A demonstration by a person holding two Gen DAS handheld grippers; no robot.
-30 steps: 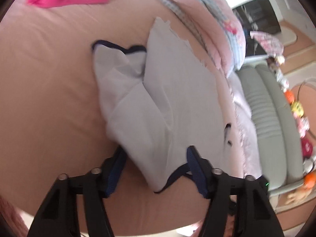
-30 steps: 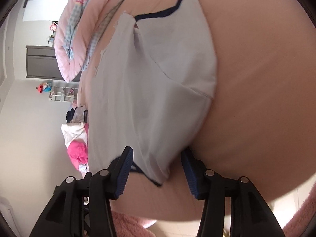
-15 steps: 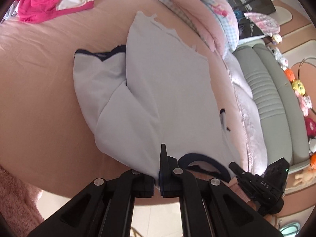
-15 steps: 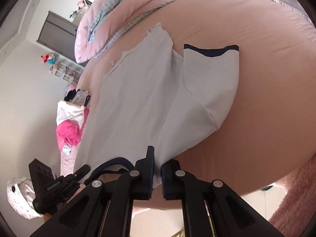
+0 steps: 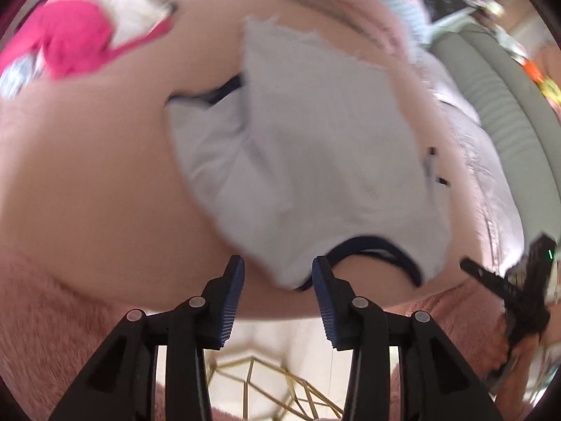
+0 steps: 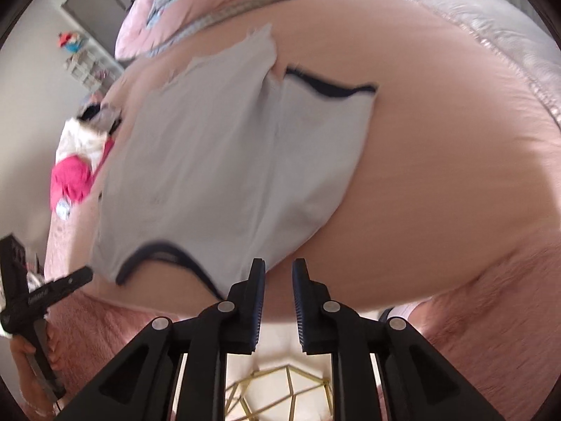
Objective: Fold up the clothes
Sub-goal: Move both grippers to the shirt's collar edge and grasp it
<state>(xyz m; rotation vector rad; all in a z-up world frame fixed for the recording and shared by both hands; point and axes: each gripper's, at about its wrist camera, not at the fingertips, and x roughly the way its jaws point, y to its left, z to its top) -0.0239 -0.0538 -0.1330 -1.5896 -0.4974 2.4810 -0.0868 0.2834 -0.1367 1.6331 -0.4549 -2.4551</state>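
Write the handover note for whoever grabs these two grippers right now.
Left gripper: jaws opening, nothing clamped; the shirt's collar corner lies just past the fingertips.
Right gripper: jaws opening, empty, a narrow gap showing, at the shirt's other shoulder corner.
White T-shirt with navy trim lies spread on the pink bed, collar end nearest you, both sleeves turned in over the body.
Pink and white clothes pile waits at the far corner.
Done: shirt laid out, sleeves in.
Left: fold the body over, then probably the pile.

The left gripper point(image 5: 278, 273) pointed steeply down, its jaws opening with nothing between them; the right gripper point(image 6: 278, 277) likewise, jaws opening, narrower.
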